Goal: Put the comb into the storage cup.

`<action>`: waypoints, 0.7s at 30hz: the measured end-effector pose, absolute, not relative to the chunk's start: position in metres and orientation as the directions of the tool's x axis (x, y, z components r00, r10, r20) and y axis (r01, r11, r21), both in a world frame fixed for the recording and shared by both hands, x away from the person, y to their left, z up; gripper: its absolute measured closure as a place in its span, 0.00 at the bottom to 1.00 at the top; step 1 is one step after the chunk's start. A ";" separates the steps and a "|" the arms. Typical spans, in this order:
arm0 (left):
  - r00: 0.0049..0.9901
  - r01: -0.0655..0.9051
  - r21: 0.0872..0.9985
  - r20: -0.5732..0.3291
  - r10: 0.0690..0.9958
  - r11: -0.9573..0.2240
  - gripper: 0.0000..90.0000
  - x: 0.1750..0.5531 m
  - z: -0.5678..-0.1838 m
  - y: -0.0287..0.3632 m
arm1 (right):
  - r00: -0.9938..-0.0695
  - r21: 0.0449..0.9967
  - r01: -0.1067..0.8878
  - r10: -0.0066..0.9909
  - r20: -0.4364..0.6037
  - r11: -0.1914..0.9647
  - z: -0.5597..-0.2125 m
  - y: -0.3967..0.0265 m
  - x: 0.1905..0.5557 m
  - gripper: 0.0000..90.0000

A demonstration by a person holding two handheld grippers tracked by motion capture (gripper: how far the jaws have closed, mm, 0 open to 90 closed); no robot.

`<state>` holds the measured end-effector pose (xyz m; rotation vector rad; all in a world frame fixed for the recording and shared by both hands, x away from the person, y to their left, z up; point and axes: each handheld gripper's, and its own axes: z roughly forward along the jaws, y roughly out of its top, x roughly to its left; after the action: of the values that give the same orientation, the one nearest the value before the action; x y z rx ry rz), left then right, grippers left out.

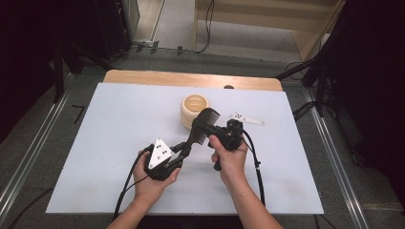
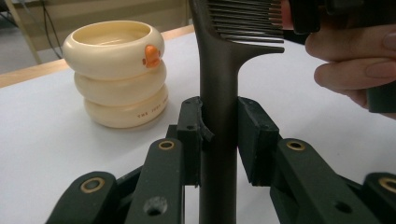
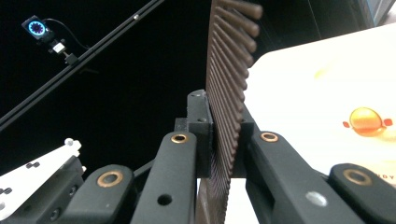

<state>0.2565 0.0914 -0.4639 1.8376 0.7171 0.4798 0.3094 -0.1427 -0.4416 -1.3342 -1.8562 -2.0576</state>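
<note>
You're clamping the comb [image 2: 218, 93] handle in the left gripper [image 2: 219, 135]. The right gripper [image 3: 223, 135] is pinching its teeth, mid-frame, near the cream ringed cup [image 1: 194, 109].

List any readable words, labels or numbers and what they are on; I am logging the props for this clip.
"THE JUST ...": small brown print on the bottom ring of the cream holder in the left gripper view; the rest curves out of sight.
A few letters on the holder in the right gripper view: too cut off and washed out to read.
The comb: no markings seen.

White worktop [image 1: 119, 143] on show, a cream ringed pot [image 1: 194, 110] standing on it toward the back, middle.
</note>
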 end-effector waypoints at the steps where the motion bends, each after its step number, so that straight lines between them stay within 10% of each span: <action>1: 0.740 0.244 0.935 -0.007 0.673 -0.258 0.75 0.256 -0.463 0.092 | -0.625 0.784 0.559 0.485 0.612 -0.269 -0.441 -0.143 0.309 0.92; 21: 0.705 0.251 0.953 -0.060 0.707 -0.168 0.26 0.262 -0.466 0.131 | -0.652 0.856 0.464 0.567 0.503 -0.227 -0.435 -0.150 0.305 0.92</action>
<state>0.2616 0.1315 -0.4664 1.7375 0.7675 0.4836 0.3054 -0.1500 -0.4348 -1.3389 -1.9989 -2.1397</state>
